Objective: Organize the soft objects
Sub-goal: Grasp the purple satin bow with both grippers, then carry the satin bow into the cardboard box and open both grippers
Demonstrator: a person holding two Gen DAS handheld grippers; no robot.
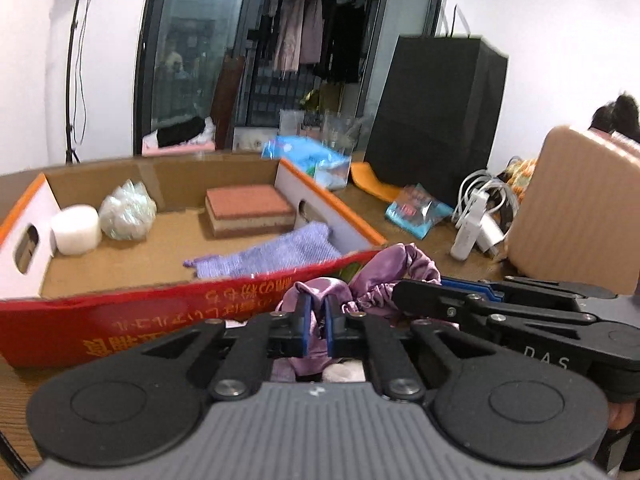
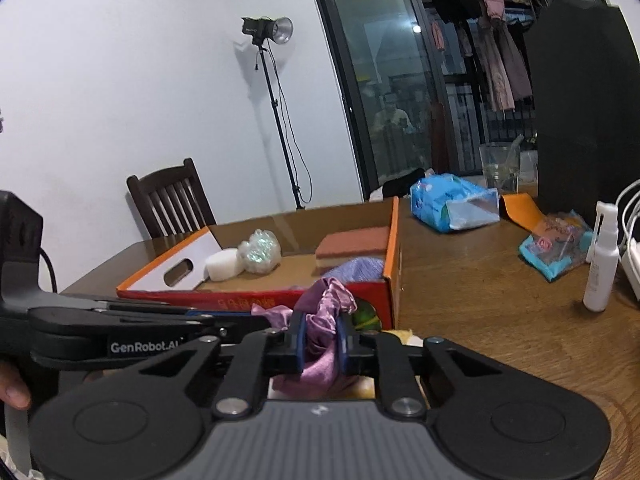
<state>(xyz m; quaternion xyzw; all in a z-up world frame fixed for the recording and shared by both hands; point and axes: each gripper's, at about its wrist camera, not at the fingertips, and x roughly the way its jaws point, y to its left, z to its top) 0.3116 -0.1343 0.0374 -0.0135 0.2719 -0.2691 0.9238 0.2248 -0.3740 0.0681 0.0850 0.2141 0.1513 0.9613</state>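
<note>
A shiny purple satin cloth (image 1: pixel 384 276) is held just in front of the near wall of an open cardboard box (image 1: pixel 120 320). My left gripper (image 1: pixel 316 320) is shut on one part of it. My right gripper (image 2: pixel 322 340) is shut on another part of the purple satin cloth (image 2: pixel 326 308); it enters the left wrist view from the right. In the box lie a lilac knitted cloth (image 1: pixel 280 254), a red-brown sponge block (image 1: pixel 250 210), a white foam roll (image 1: pixel 76 230) and a clear crumpled plastic ball (image 1: pixel 128 210). The box (image 2: pixel 390 240) also shows in the right wrist view.
On the wooden table (image 2: pixel 480 300) right of the box lie a blue tissue pack (image 2: pixel 452 200), a blue snack packet (image 2: pixel 556 248), a white spray bottle (image 2: pixel 600 260), white cables (image 1: pixel 484 196) and a tall black bag (image 1: pixel 436 116). A tan case (image 1: pixel 576 212) stands far right. A chair (image 2: pixel 172 200) stands behind.
</note>
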